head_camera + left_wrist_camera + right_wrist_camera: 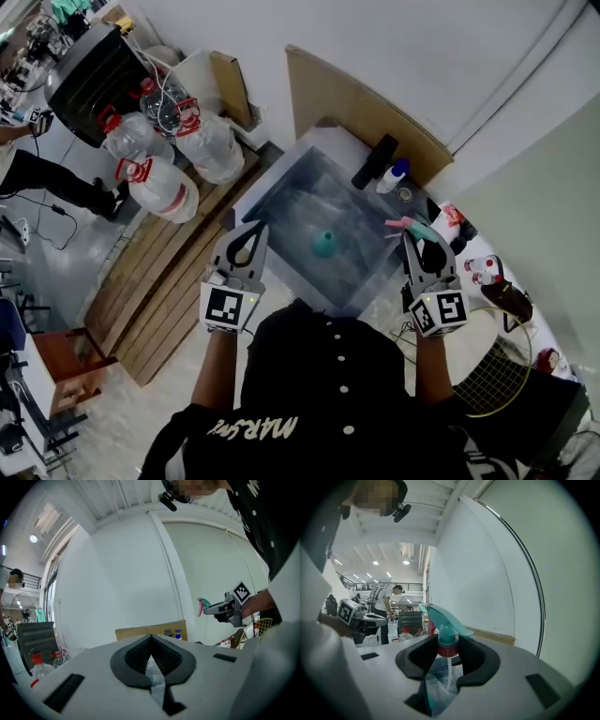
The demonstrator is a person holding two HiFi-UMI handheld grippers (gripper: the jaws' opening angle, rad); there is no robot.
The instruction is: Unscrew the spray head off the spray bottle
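Here, spray head [446, 631] between right fingers [479, 662]

Black top [319, 394] worn, with white buttons [343, 388] run down the middle and white lettering [253, 429] printed lower down. Left gripper [253, 230] and right gripper [412, 236] built as light grey shells, lined with black ribbed pads [136, 656]. Black-and-white marker cube [228, 307] fitted behind each. Small black camera [167, 499] mounted at the head.

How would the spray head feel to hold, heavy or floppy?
Probably light: the spray head looks like thin plastic, and the right gripper holds it by the red collar alone. Its thin white tube would likely bend. Set down, its lopsided top would probably tip it.
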